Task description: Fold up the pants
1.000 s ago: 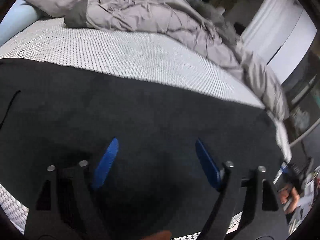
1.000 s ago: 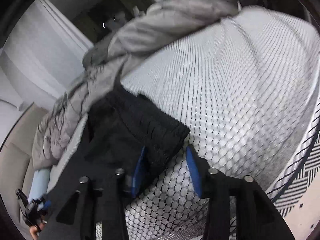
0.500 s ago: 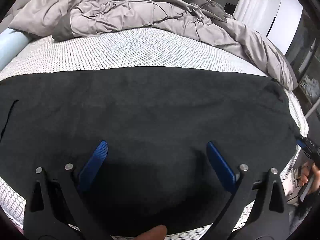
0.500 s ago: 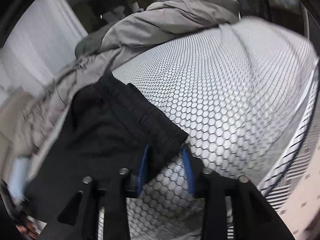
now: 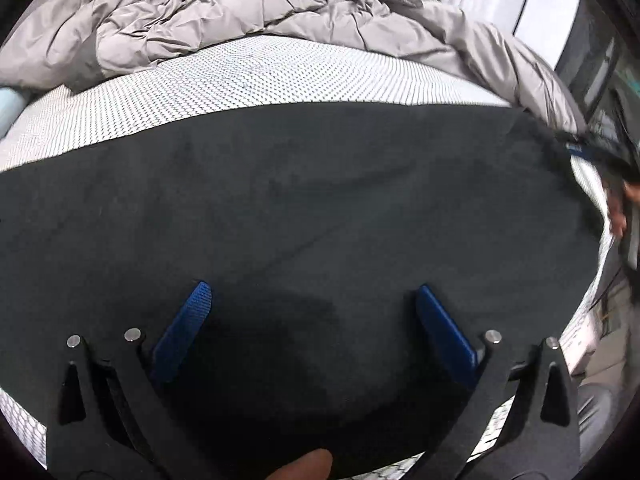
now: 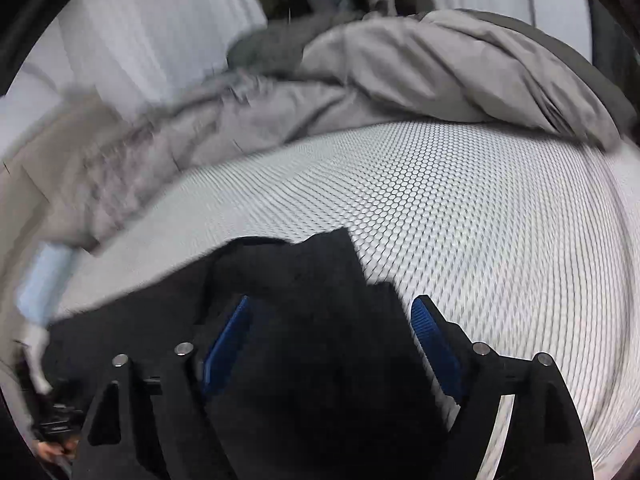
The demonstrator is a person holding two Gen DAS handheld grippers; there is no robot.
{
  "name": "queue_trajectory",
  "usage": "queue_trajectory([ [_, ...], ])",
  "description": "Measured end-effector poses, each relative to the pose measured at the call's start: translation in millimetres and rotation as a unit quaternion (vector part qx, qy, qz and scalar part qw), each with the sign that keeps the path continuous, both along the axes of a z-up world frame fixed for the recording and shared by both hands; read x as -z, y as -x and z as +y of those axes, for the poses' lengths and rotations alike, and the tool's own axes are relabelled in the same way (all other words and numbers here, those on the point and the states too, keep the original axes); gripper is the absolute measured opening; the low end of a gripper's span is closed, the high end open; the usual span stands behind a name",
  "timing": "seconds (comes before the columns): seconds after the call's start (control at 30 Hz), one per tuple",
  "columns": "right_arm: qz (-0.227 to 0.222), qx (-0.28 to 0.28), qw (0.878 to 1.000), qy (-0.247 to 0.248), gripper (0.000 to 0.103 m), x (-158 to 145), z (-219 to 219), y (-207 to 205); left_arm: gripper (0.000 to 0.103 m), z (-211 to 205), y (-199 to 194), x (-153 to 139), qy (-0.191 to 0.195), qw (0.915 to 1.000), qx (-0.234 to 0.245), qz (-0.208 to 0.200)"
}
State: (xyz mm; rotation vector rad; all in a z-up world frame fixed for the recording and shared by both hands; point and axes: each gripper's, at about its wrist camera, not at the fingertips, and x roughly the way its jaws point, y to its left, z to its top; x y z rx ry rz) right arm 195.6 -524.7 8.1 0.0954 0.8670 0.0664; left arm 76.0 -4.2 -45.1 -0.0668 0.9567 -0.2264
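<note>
No brand, label or legible writing shows on anything in either view. Black pants (image 5: 304,200) lie spread flat across a mattress (image 5: 248,80) with a white honeycomb-patterned cover, filling the width of the left wrist view directly ahead of and beneath the left claw (image 5: 312,292). That claw hovers over the near part of the fabric with its blue fingers (image 5: 182,330) set wide apart and nothing between them; a fingertip of the person's hand shows at the bottom edge behind it. In the right wrist view, the right claw (image 6: 330,306) is likewise spread wide, gripping nothing, with one end of the pants (image 6: 304,280) lying between and under its fingers (image 6: 226,344); the cloth's jagged edge ends just ahead of the tips, and bare mattress (image 6: 460,208) runs on beyond and to the claw's right. Whether the fingers touch the fabric cannot be told. A rumpled grey duvet (image 5: 224,20) is heaped on the far side of the bed, well beyond both claws, seen again in the right view (image 6: 420,72), which is blurred toward its left. The right claw also appears, blurred, at the far right edge of the left view, at the end of the pants.
</note>
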Motion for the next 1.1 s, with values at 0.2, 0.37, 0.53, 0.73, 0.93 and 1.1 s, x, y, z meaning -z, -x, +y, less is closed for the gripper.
queue_trajectory([
  [0.2,0.015,0.000,1.000,0.003,0.007,2.2,-10.4,-27.4,0.102,5.2,-6.8,7.0,0.007,1.0000,0.002,0.000],
  [0.37,0.055,0.047,0.997,0.030,0.013,31.9,-27.4,-55.0,0.102,6.3,-15.3,12.0,-0.004,0.9999,0.011,0.002],
  [0.53,0.005,0.046,0.999,0.010,0.022,-3.1,-40.6,-13.0,0.102,4.6,-17.7,10.3,-0.007,0.9999,0.003,0.006],
  [0.73,-0.033,0.073,0.996,-0.042,0.043,-5.0,-78.1,113.8,0.102,1.8,-22.0,-3.4,0.067,0.9976,-0.012,0.013],
  [0.93,0.003,0.107,0.973,-0.203,0.049,53.9,-104.3,172.7,0.102,-27.5,-23.6,-8.5,0.079,0.9967,0.010,0.011],
  [1.1,-0.002,0.114,0.955,-0.274,0.051,65.0,-103.3,153.3,0.102,-40.7,-24.9,-1.3,0.075,0.9968,0.008,0.029],
])
